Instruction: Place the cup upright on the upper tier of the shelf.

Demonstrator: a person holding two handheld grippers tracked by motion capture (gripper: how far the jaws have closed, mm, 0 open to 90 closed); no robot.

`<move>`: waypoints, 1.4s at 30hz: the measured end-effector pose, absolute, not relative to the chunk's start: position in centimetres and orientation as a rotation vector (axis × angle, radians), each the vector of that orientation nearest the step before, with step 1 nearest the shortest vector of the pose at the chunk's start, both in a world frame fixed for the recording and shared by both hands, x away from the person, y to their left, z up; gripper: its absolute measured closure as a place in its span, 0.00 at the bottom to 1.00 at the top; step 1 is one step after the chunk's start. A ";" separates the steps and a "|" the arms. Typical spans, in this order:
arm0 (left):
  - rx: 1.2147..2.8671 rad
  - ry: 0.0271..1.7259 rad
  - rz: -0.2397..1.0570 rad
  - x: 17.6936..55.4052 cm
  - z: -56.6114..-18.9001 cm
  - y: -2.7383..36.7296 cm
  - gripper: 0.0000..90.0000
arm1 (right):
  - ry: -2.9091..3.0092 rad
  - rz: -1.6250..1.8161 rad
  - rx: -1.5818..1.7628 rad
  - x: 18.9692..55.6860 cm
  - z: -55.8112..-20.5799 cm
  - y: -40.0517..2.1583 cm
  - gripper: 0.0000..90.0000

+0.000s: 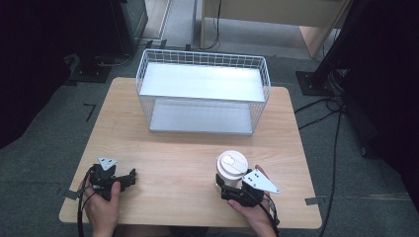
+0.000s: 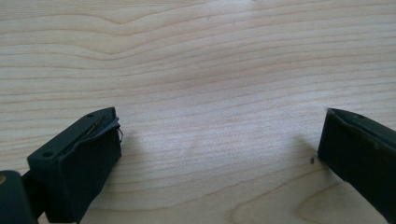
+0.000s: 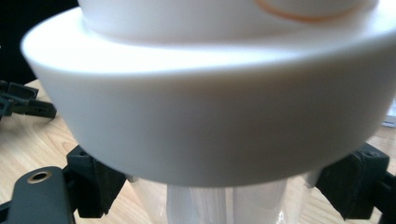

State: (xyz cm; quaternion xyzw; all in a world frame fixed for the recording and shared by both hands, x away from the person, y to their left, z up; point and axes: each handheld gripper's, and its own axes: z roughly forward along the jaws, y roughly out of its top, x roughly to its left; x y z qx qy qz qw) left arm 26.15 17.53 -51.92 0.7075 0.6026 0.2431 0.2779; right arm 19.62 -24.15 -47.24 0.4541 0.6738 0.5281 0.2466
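Observation:
A clear cup with a white lid point(image 1: 232, 165) stands upright on the wooden table point(image 1: 173, 148) at the front right. My right gripper point(image 1: 227, 183) is shut on the cup's body just under the lid. In the right gripper view the lid point(image 3: 224, 107) looms close, with a black jaw on either side of the clear body point(image 3: 219, 200). My left gripper point(image 1: 130, 178) rests low at the front left of the table, held by a hand. It stands open, and only bare wood lies between its fingers point(image 2: 79, 158).
A white wire basket point(image 1: 202, 55) with two flat shelves stands at the back middle of the table. Bare wood lies between it and both grippers. Cables and dark stands sit on the floor beyond the table edges.

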 end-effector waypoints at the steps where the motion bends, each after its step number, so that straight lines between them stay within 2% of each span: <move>1: 1.899 1.618 0.652 26.2 -51.9 17.5 0.00 | 1.821 1.443 1.230 19.8 -47.2 -24.0 0.16; 14: 1.899 1.618 0.652 26.2 -51.9 17.5 0.00 | 1.723 1.499 1.232 20.0 -46.0 -24.0 0.17; 29: 1.899 1.616 0.652 26.2 -51.9 17.5 0.00 | 1.625 1.513 1.188 21.2 -42.3 -24.6 0.17; 42: 1.904 1.614 0.652 26.2 -51.9 17.5 0.00 | 1.622 1.468 1.117 23.3 -38.8 -23.6 0.17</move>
